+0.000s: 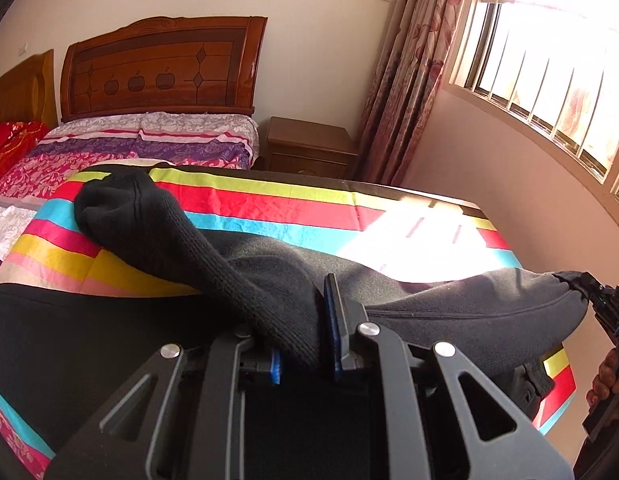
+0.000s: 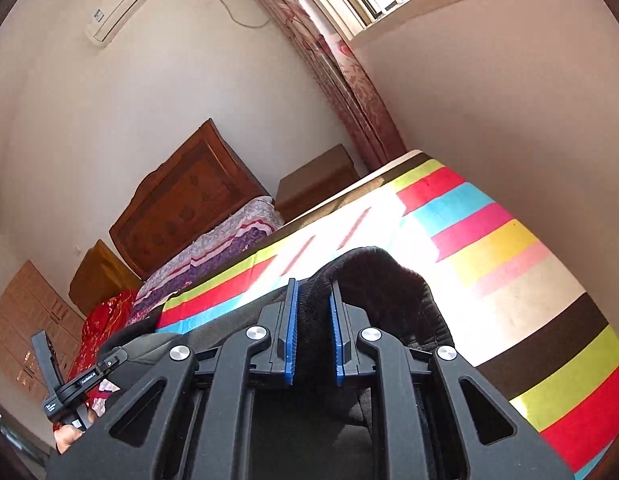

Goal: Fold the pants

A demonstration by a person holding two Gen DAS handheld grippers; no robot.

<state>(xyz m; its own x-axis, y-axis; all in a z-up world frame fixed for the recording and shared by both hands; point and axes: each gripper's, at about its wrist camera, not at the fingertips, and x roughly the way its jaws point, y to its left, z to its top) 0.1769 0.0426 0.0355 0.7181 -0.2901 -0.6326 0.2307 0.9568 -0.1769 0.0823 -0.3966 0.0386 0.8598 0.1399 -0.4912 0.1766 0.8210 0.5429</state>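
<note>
Pants [image 1: 269, 280] pinched at both ends, lifted off the striped bed [image 1: 269, 200].
Left gripper [image 1: 305, 344] clenched on the ribbed cuff, right gripper [image 2: 313, 332] clenched on black cloth at 3 o'clock. Keep tension even, carry both edges level toward 12 o'clock.

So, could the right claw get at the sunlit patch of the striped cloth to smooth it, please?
Probably not yet: the right claw is shut on the black pants. The sunlit patch ahead lies bare, but the claw would need to let go first.
</note>
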